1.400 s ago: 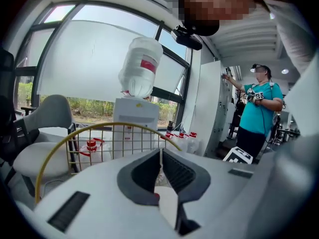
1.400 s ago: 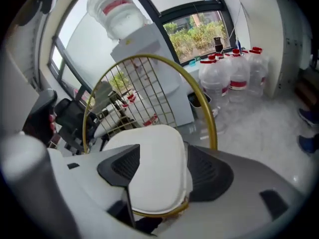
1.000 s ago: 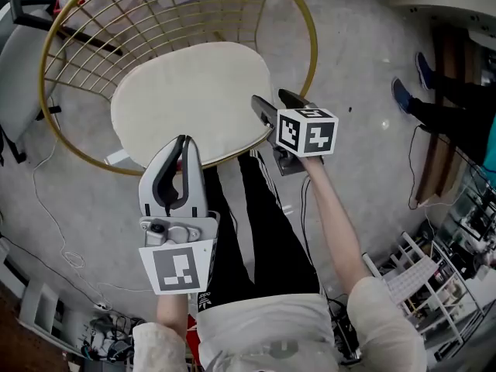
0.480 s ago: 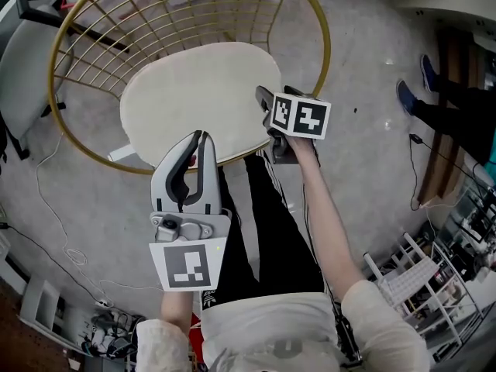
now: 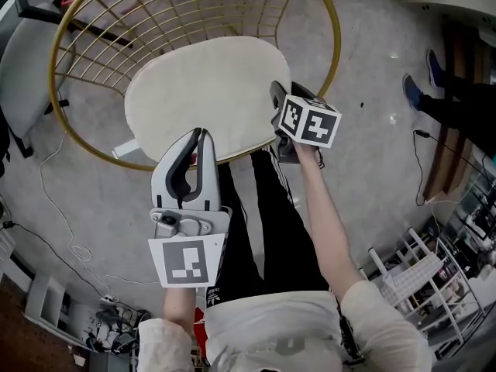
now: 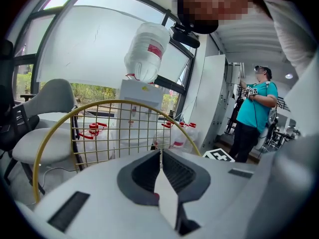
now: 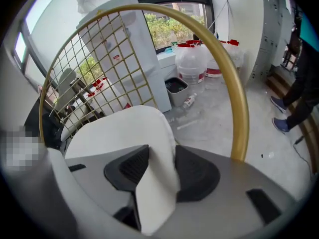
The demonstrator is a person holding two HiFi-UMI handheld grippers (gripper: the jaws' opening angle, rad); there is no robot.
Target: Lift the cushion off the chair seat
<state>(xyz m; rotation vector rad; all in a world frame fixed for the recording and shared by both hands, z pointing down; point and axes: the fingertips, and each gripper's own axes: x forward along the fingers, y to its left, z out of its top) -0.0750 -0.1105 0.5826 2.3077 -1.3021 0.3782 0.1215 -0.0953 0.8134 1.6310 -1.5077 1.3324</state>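
A cream cushion (image 5: 201,91) lies on the seat of a round gold wire chair (image 5: 333,53). My left gripper (image 5: 198,134) sits at the cushion's front edge with its jaws together. In the left gripper view, a thin white wedge of cushion shows between the left gripper's (image 6: 160,152) pads. My right gripper (image 5: 276,101) is at the cushion's right edge, pointing steeply down. Its jaws are closing, and the cushion (image 7: 119,128) edge fills the gap between the right gripper's (image 7: 162,148) pads. The gold rim (image 7: 239,98) arcs just beyond.
A grey office chair (image 5: 19,68) stands left of the wire chair. A water dispenser (image 6: 144,54) and water jugs (image 7: 192,63) are behind it. A person in a teal shirt (image 6: 254,113) stands to the right. Cables (image 5: 54,208) trail on the floor, and my own legs (image 5: 263,231) are close to the seat.
My right gripper's jaws stood wide beside the cushion's right edge; they have since narrowed onto it and the gripper has tipped further down. The left gripper has stayed at the front edge.
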